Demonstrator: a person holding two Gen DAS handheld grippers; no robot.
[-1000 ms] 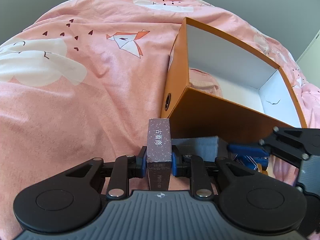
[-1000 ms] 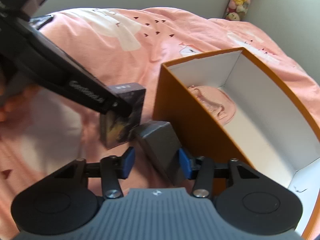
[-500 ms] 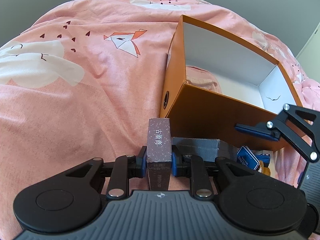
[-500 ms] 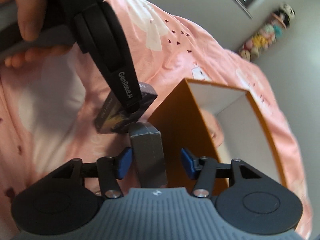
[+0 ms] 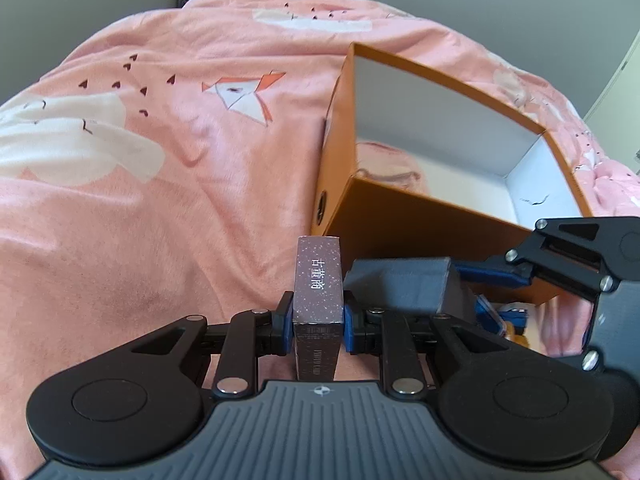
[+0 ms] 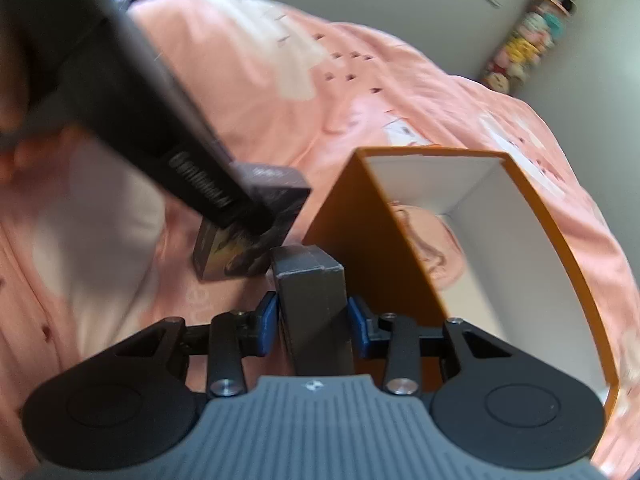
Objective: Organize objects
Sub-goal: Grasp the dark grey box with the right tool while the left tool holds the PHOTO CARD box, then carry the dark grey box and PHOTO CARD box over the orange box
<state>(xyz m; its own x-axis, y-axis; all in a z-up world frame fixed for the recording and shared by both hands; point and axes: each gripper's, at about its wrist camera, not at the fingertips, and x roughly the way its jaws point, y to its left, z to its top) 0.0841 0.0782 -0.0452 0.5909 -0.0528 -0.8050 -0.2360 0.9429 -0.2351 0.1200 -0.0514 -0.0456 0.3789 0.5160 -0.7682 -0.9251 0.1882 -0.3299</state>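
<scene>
On the pink bed cover (image 5: 168,208), just in front of an open orange box (image 5: 404,220), both grippers worked side by side. The left gripper (image 5: 316,320) had its jaws clamped on a slim dark purple carton (image 5: 318,280) speckled with white and printed with pale characters, held upright with its narrow face toward the camera. From the right wrist view the same carton (image 6: 240,256) appeared behind the left gripper's black finger, close to the box's near corner.

The right gripper (image 6: 314,320) had a grey box (image 6: 312,292) between its blue pads (image 6: 266,320), and its jaws were closing around it; a thin gap showed on the left side, so whether the pads pressed firmly could not be told. In the left wrist view this grey box (image 5: 400,284) lay just beside the purple carton, in front of the orange box's wall.

The orange box, white inside (image 6: 500,248), held a pale pink item (image 6: 432,248) on its floor. Plush toys (image 6: 524,40) stood by the grey wall.
</scene>
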